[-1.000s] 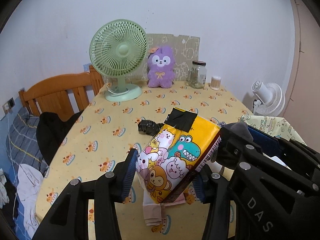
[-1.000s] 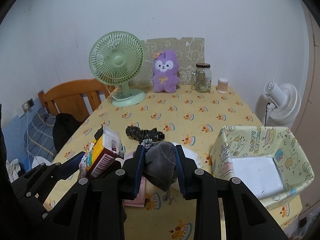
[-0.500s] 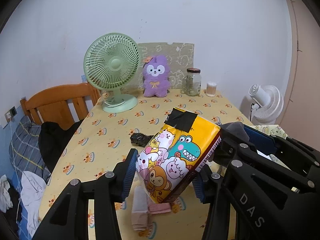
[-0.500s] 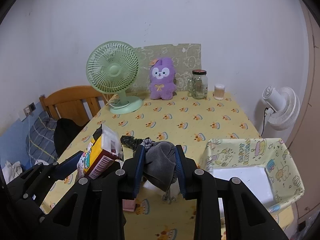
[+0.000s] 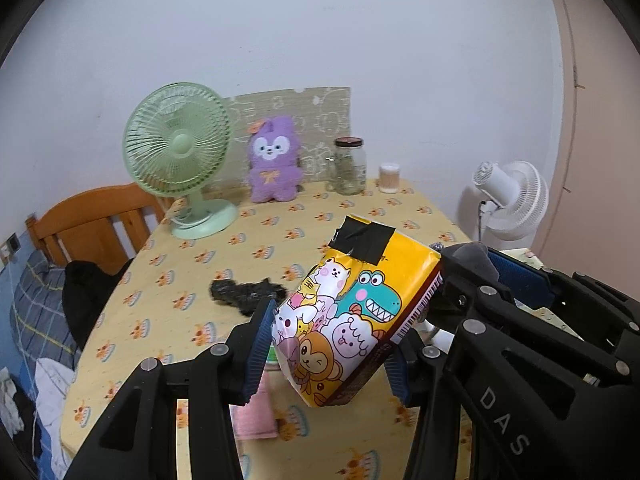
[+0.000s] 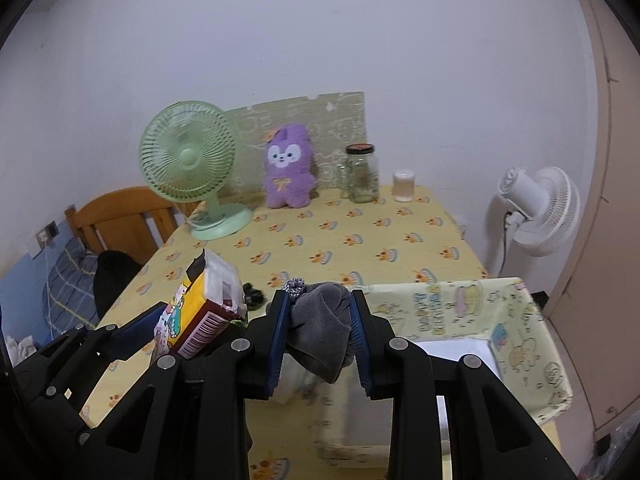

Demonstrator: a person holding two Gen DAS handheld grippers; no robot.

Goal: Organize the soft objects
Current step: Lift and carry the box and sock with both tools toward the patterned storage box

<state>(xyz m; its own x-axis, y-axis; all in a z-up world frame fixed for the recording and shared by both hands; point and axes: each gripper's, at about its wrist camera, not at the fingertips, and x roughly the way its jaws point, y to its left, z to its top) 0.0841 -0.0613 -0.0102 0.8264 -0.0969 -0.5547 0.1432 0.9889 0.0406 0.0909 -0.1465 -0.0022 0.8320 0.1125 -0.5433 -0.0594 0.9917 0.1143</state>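
Left hand-held gripper (image 5: pixel 326 350), nearest the lens: closed on a yellow cartoon-print pack (image 5: pixel 352 320), held tilted and clear of the worktop (image 5: pixel 240 240). Right hand-held gripper (image 6: pixel 318 330), alongside: clamped on a bunched grey sock (image 6: pixel 322 328), raised just left of the patterned fabric box (image 6: pixel 532 344), whose white floor looks bare where visible. Task judged at an early-to-middle stage: two soft items lifted, neither yet deposited. Left on the worktop: a pink folded cloth (image 5: pixel 256 412) directly beneath the left fingers, a black crumpled item (image 5: pixel 244 292) just beyond. Farther back, against the wall: purple plush toy (image 5: pixel 274 160) between green desk fan (image 5: pixel 178 152) and glass jar (image 5: pixel 350 166); whether it belongs to the task cannot be told.
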